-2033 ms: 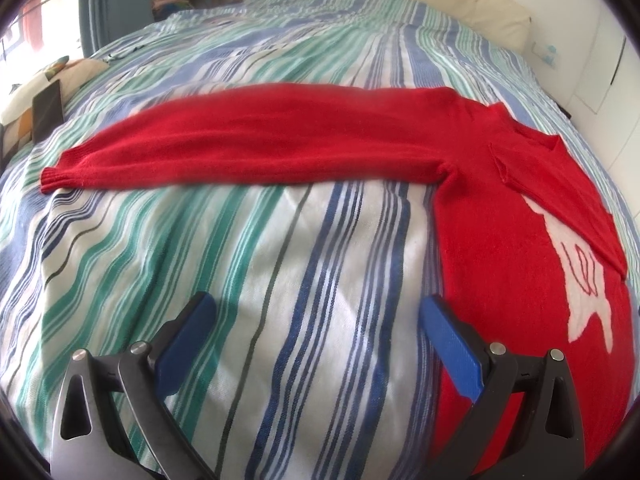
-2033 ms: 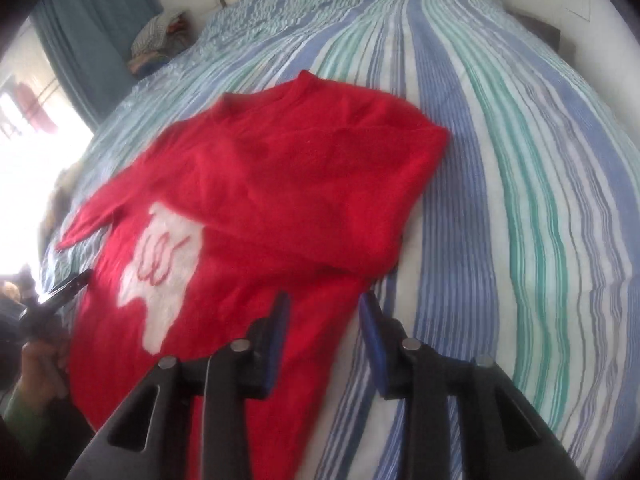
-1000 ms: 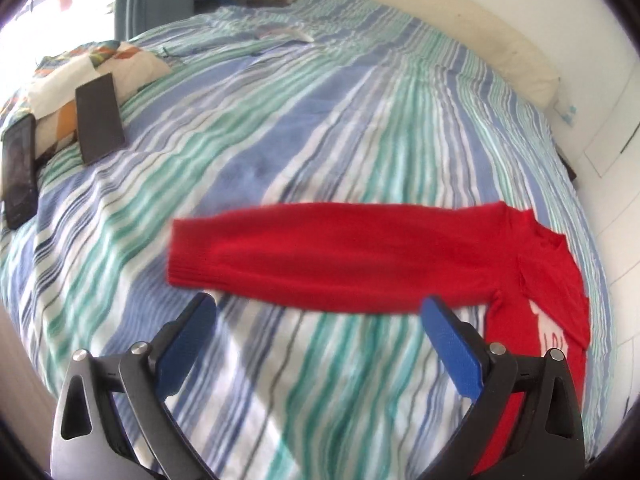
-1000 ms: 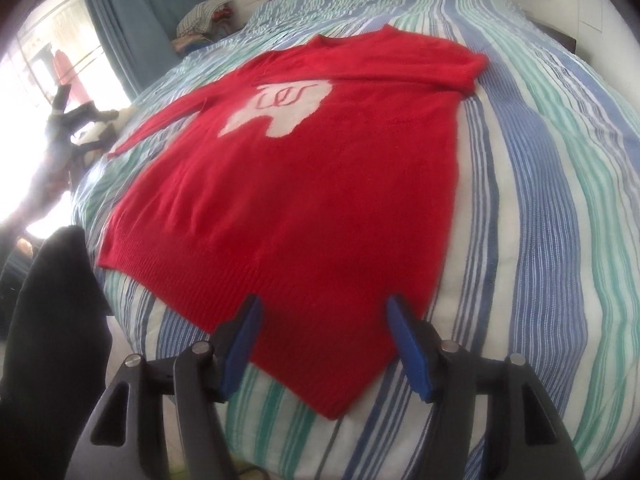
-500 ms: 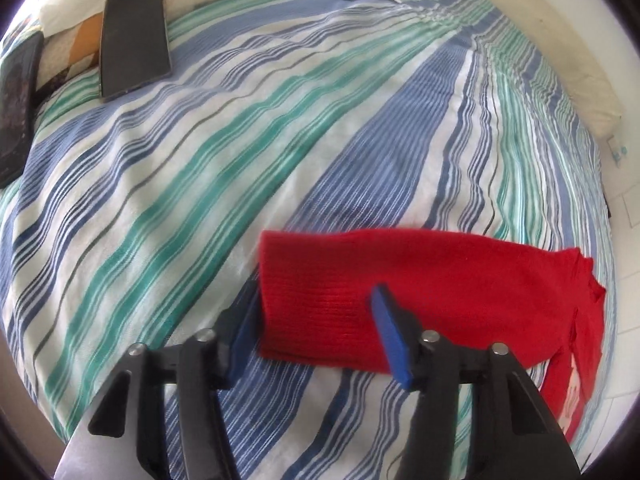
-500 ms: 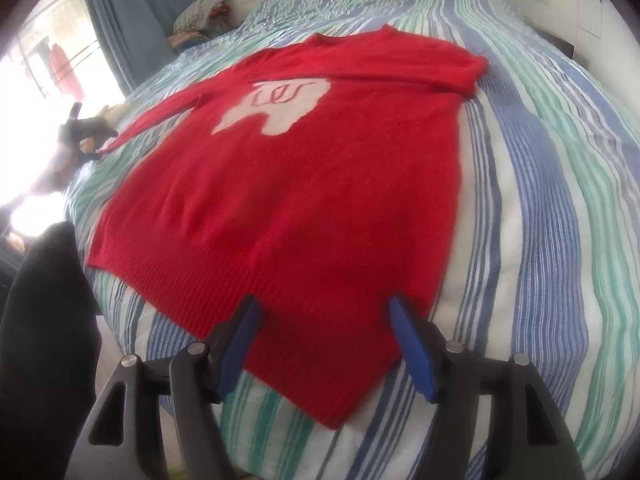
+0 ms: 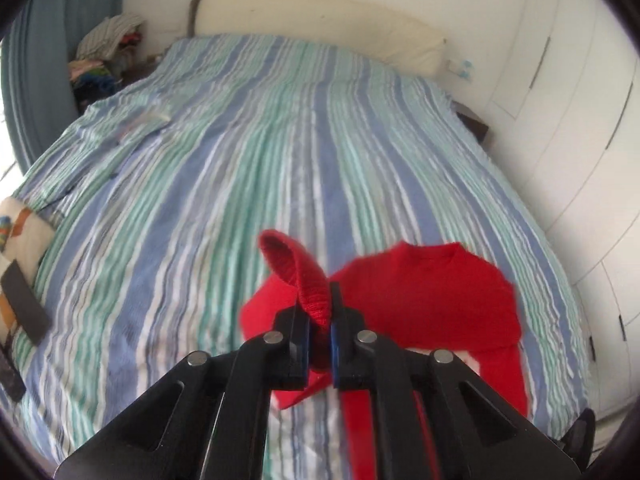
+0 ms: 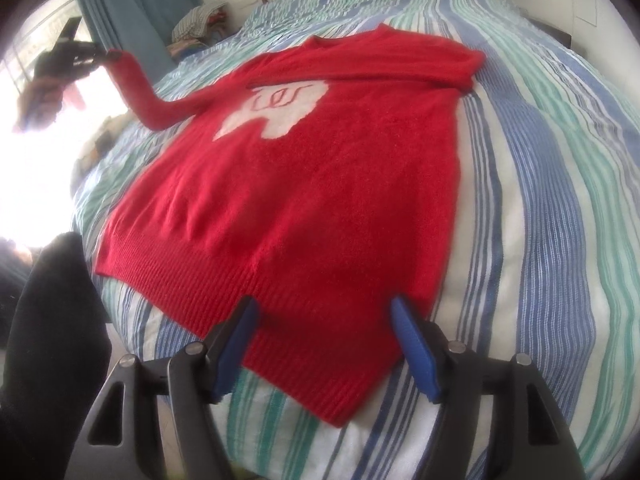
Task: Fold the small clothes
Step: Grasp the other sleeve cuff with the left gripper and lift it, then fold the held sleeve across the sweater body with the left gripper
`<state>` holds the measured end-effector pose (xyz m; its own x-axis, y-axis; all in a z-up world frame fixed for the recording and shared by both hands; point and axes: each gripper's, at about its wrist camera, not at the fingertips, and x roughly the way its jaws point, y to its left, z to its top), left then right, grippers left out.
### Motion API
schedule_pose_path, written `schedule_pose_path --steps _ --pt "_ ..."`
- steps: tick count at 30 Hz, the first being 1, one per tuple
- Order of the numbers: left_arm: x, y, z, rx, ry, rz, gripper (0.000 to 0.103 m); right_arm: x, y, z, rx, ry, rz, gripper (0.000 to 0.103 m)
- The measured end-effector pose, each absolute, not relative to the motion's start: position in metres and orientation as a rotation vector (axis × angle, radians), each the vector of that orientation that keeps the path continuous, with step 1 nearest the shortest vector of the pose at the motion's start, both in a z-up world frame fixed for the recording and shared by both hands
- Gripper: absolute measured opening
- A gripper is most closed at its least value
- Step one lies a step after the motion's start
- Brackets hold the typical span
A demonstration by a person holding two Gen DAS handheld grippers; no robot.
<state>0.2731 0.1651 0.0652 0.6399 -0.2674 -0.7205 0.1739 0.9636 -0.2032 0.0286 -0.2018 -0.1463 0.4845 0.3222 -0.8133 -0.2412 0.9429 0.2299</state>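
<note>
Left gripper (image 7: pixel 320 328) is clamped on the ribbed cuff (image 7: pixel 310 292) of the red sweater's (image 8: pixel 320 184) left sleeve (image 8: pixel 140 92); blue pads pinch the knit between them, cuff end curls up above the jaws. From the right wrist view the sleeve is lifted off the bed, arcing up and out to that gripper (image 8: pixel 94 56) at the far left, blown out by window glare. Right gripper (image 8: pixel 324 344) has jaws spread wide, holding nothing, sitting over the ribbed hem (image 8: pixel 280 320) at the near bed edge; can't tell if the pads touch the knit. Sweater body lies flat, front up, on the striped blue-green-white bedspread (image 8: pixel 540 200), neck pointing to the headboard, white motif (image 8: pixel 276 108) with red scribble on the chest. Other sleeve (image 8: pixel 400 64) is already folded across the upper chest, lying flat just above the motif. Cream headboard cushion (image 7: pixel 320 36) at the far end, pile of clothes (image 7: pixel 104 56) in the far left corner beside the blue curtain (image 8: pixel 136 8). Dark phone-like slab (image 7: pixel 24 304) on the left edge of the bed, well apart from the sweater. White wardrobe doors (image 7: pixel 580 120) along the right.
</note>
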Motion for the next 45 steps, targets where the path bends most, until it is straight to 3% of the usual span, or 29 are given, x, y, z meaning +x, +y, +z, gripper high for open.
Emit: schedule_pose_path --steps 4,8,10,12,15,24,33,34,35,36,39,45 --pt "0.292 0.058 0.082 -0.071 0.828 -0.46 0.006 0.028 -0.202 -0.146 0.091 1.003 0.347 0.069" --pt "0.302 -0.03 0.063 0.003 0.847 -0.602 0.007 0.027 -0.202 -0.145 0.085 1.0 0.351 0.069" --pt "0.309 -0.061 0.039 0.015 0.933 -0.683 0.02 0.027 -0.202 -0.146 0.087 0.998 0.352 0.069" --pt "0.312 -0.077 0.017 0.046 1.0 -0.668 0.067 0.027 -0.202 -0.147 0.088 0.997 0.352 0.069" --pt "0.309 -0.06 0.004 0.075 0.977 -0.631 0.07 0.027 -0.201 -0.147 0.085 0.999 0.354 0.071" --pt "0.271 0.074 -0.058 0.212 1.011 -0.397 0.069 0.029 -0.203 -0.15 0.108 1.004 0.37 0.075" --pt "0.252 0.044 -0.134 0.399 0.987 -0.324 0.068 0.03 -0.192 -0.152 0.048 0.999 0.355 0.079" --pt "0.254 0.046 -0.138 0.405 0.962 -0.274 0.064 0.029 -0.192 -0.153 0.044 0.998 0.352 0.079" --pt "0.258 0.05 -0.142 0.401 0.938 -0.21 0.032 0.029 -0.192 -0.153 0.042 0.998 0.349 0.079" --pt "0.26 0.058 -0.143 0.37 0.931 -0.15 0.01 0.029 -0.191 -0.153 0.041 0.997 0.346 0.079" --pt "0.252 0.095 -0.144 0.179 0.91 -0.059 0.007 0.028 -0.191 -0.153 0.037 0.996 0.341 0.079" --pt "0.238 0.111 -0.152 0.127 0.935 -0.089 0.009 0.028 -0.194 -0.155 0.043 0.994 0.354 0.082"
